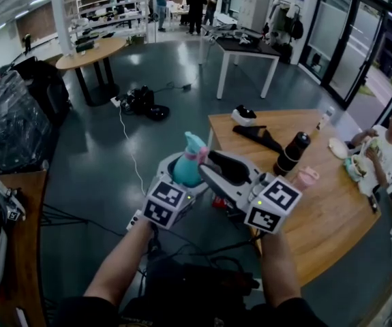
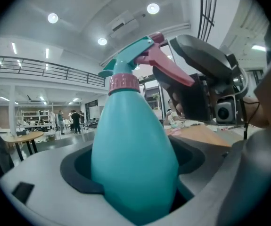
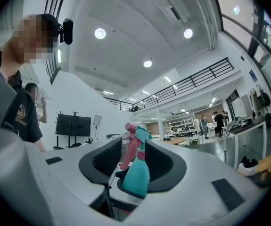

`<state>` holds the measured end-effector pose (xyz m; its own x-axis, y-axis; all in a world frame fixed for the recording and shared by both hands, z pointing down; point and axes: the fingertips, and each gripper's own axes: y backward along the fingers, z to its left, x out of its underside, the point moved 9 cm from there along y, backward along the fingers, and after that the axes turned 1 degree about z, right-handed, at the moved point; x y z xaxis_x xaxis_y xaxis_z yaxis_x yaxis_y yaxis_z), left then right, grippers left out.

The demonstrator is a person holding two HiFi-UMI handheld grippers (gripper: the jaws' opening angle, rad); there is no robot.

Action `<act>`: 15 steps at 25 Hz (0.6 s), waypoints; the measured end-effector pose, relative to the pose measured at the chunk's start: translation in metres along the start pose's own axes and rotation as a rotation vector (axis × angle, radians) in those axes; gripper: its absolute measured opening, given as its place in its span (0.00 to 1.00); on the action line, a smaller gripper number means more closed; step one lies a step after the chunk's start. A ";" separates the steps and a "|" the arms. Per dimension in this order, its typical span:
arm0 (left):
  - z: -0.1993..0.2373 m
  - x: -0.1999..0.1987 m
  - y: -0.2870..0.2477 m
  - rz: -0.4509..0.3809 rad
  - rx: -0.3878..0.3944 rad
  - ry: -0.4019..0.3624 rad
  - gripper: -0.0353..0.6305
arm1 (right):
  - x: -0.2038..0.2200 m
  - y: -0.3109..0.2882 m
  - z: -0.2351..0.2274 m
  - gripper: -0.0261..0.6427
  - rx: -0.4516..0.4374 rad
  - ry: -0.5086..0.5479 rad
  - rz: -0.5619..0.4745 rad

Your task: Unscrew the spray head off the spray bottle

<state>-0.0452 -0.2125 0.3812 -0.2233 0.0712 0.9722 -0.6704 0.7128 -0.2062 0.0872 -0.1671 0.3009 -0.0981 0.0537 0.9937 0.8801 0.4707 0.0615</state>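
The teal spray bottle [image 1: 184, 172] is held upright in the air, with my left gripper [image 1: 182, 181] shut on its body. In the left gripper view the bottle's belly [image 2: 133, 159] fills the space between the jaws. Its pink collar, teal spray head [image 2: 135, 60] and pink trigger stand above them. My right gripper [image 1: 214, 161] comes in level from the right, with its dark jaws beside the spray head [image 1: 197, 147]. In the right gripper view the spray head [image 3: 136, 135] stands between the wide jaws, and the pads do not press on it. The right gripper is open.
A wooden table [image 1: 325, 210] on the right holds a black bottle [image 1: 291, 152], a pink cup [image 1: 307, 177] and a black pouch [image 1: 258, 136]. A person [image 1: 386, 148] sits at its far end. Cables and gear [image 1: 141, 102] lie on the floor ahead.
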 end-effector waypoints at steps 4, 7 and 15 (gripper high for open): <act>-0.004 -0.003 0.000 -0.022 0.013 0.000 0.69 | 0.004 -0.003 0.004 0.27 -0.002 0.051 0.051; -0.006 -0.005 0.001 -0.042 0.036 0.001 0.69 | 0.003 0.001 0.002 0.26 -0.009 0.063 0.061; -0.006 -0.009 0.006 -0.093 0.081 0.018 0.69 | -0.003 0.010 -0.008 0.25 0.010 0.079 0.062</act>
<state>-0.0434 -0.2045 0.3722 -0.1450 0.0200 0.9892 -0.7426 0.6585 -0.1222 0.1000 -0.1694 0.2988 -0.0066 0.0137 0.9999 0.8785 0.4777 -0.0007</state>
